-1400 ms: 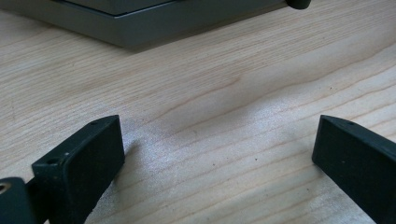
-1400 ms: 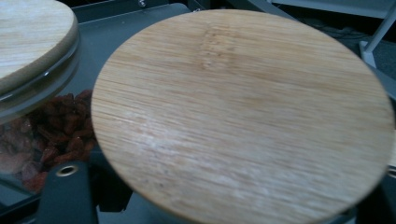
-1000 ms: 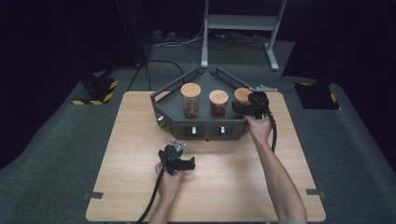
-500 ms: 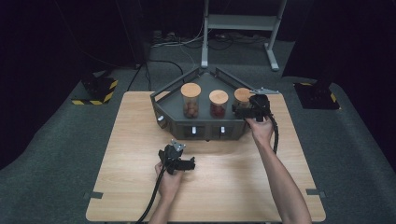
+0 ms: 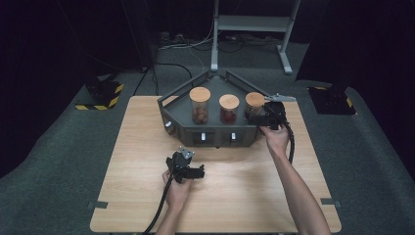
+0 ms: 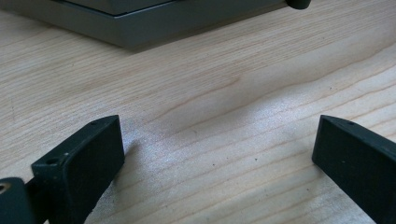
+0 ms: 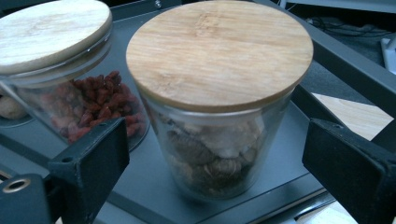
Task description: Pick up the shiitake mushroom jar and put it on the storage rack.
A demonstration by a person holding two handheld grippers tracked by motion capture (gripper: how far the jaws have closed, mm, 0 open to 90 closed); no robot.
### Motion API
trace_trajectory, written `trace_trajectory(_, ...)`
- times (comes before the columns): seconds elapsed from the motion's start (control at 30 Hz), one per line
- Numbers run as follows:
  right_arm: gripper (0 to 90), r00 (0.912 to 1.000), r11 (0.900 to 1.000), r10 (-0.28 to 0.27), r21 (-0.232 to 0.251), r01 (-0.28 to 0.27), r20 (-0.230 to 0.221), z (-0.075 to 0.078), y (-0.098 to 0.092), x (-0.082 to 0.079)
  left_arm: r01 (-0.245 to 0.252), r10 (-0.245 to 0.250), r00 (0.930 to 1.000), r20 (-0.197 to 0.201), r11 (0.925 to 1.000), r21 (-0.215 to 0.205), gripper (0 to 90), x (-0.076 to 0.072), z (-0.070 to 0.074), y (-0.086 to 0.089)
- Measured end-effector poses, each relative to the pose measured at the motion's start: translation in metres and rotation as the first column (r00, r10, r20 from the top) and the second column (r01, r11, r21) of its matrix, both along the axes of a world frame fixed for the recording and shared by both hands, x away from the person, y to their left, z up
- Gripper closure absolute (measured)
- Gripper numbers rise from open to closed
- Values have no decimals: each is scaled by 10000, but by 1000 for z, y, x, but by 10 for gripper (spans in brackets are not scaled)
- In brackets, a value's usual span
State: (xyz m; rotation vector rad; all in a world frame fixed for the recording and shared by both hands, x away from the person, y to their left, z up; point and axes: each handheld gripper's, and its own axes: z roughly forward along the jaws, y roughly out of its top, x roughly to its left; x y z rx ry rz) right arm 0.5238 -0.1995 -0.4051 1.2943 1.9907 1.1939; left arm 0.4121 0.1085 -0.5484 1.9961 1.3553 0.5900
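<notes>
The right gripper point(image 7: 215, 172) has its jaws spread wide and empty, one on each side of the right jar point(image 7: 219, 98), not touching the glass. That jar stands at the 3 o'clock end of a row of three on the grey tray point(image 5: 172, 122), which sits toward 12 o'clock on the table point(image 5: 122, 161); in the high view the gripper point(image 5: 266, 119) is just beside it at the tray's right corner. The jar is clear glass with a flat wooden lid point(image 7: 219, 51) wider than the body, and it holds brown, lumpy dry stuff, too blurred to name. I judge it rigid, smooth and slippery, breakable if knocked or dropped, and of moderate weight for its size. The lid seems only to rest or press on, so lifting by the lid risks leaving the jar behind; the better hold is on the glass wall below the lid's overhang, about mid-height, jaws square to the sides. The middle jar point(image 7: 70, 93), with red berries, stands close at the 9 o'clock side, so the jaw there has little room and could nudge it. The left jar point(image 5: 199, 105) is farther along. The left gripper point(image 6: 215, 163) is also wide open, holding nothing, low over bare wood toward 6 o'clock of the tray.
</notes>
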Motion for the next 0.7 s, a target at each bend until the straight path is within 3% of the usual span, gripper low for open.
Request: trace_trajectory(0.7, 74, 9993, 10000, 30, 88, -33, 365, -1, -8, -15, 2, -2, 10000, 0, 10000, 4, 22, 0, 0, 0)
